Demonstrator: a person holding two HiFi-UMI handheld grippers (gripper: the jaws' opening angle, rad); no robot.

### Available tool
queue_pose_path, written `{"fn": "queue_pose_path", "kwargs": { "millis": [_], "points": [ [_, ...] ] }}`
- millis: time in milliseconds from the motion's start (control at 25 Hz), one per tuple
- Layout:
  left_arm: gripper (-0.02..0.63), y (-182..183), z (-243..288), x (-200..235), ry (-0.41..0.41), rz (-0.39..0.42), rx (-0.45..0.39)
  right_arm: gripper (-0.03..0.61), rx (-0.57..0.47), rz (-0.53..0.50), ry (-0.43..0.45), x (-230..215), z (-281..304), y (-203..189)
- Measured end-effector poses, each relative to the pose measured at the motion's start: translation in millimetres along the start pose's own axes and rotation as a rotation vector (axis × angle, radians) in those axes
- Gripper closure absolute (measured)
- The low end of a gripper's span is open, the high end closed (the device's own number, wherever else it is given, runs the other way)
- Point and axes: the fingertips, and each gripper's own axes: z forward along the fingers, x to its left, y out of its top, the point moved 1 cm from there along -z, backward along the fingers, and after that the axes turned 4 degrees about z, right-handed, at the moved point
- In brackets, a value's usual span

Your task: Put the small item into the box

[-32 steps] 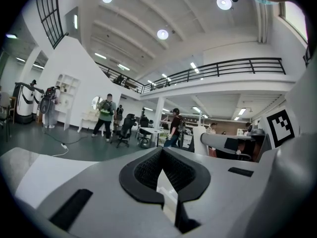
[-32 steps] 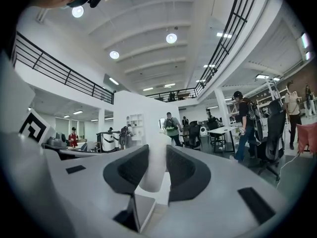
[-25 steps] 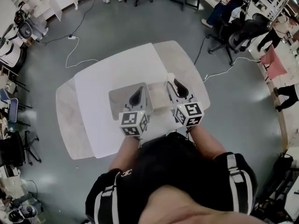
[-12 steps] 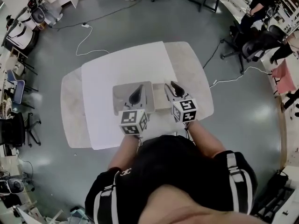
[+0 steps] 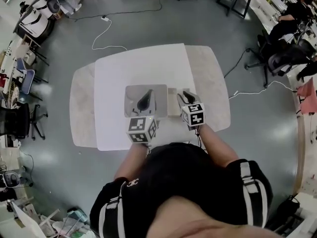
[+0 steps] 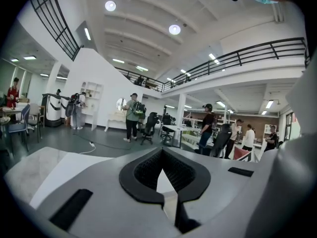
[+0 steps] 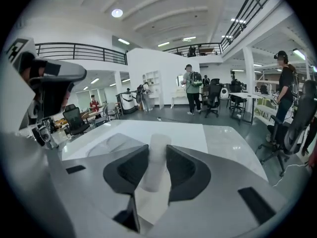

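The small item, a white cylinder (image 7: 155, 163), stands upright between the jaws of my right gripper (image 7: 156, 152), which is shut on it. In the head view the right gripper (image 5: 184, 97) hovers just right of the open grey box (image 5: 132, 94) on the white-covered table (image 5: 119, 66). My left gripper (image 5: 146, 98) is over the box, and its jaws (image 6: 161, 151) meet at the tips with nothing held. The box (image 7: 111, 145) also shows to the left in the right gripper view.
A beige flat piece (image 5: 173, 105) lies between the box and the right gripper. The table's bare beige ends (image 5: 213, 90) stick out on both sides. Office chairs (image 5: 282, 58), cables on the floor (image 5: 106, 33) and several people stand around the hall.
The head view has shifted, so the table sits higher and further right in frame. Both grippers keep about the same places by the box. The right gripper still holds the cylinder.
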Motion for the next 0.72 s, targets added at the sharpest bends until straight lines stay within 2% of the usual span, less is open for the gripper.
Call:
{"fn": "queue_pose_path", "kwargs": {
  "millis": [720],
  "points": [
    [0.609, -2.3, -14.8, 16.2, 0.082, 0.008, 0.018, 0.472, 0.317, -0.031, -0.013, -11.9, 55.2, -79.9]
  ]
}}
